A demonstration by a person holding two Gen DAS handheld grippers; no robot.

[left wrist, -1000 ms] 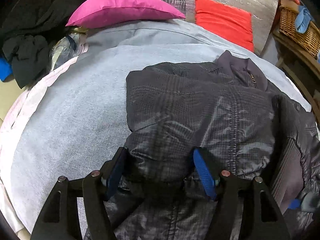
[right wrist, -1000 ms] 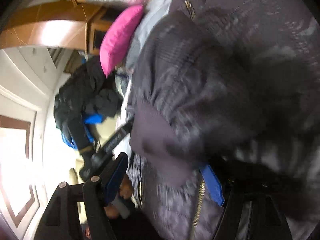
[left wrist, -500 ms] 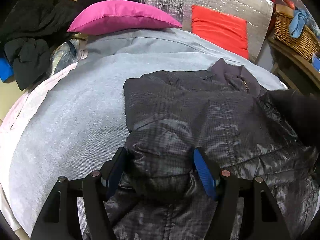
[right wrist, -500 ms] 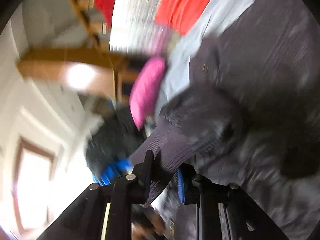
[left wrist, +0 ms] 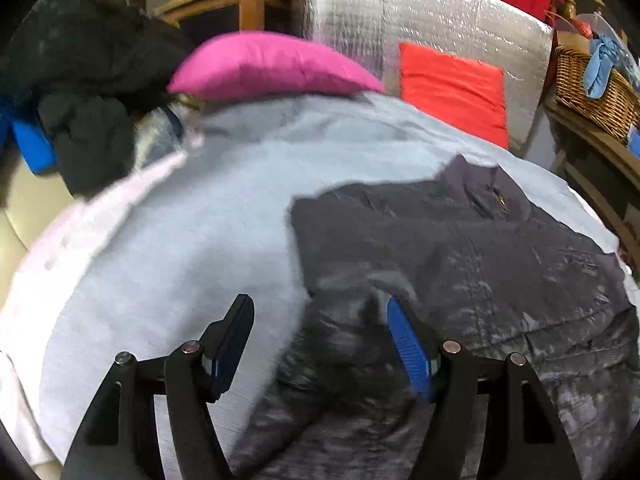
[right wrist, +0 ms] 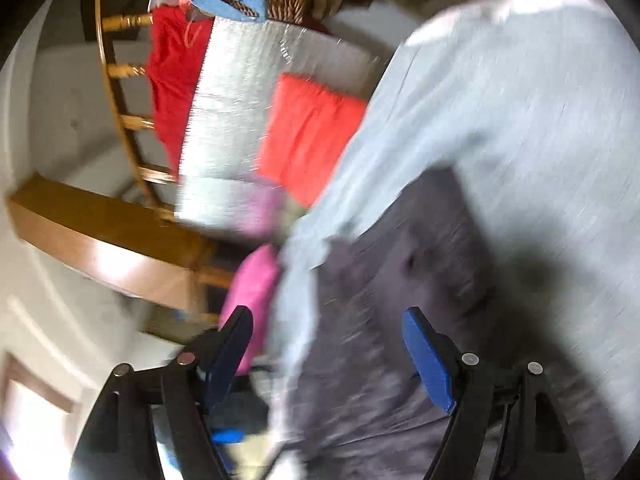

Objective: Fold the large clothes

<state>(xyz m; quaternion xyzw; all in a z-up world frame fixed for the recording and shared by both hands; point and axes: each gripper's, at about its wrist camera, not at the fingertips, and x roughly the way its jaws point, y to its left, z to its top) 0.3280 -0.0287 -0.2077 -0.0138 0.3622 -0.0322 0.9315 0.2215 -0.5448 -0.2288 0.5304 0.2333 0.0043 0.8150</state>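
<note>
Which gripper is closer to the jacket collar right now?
Probably the right, though its view is blurred. The right gripper hangs open with the collar just ahead. The left gripper is open at the jacket hem, opposite the collar.

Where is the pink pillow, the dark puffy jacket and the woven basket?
Bright pink pillow (left wrist: 272, 66), left wrist view, middle of its top side.
Dark grey quilted puffer jacket (left wrist: 500, 264), left wrist view, its flat chest panel.
Brown woven wicker basket (left wrist: 592, 92), left wrist view, its front wall.
</note>
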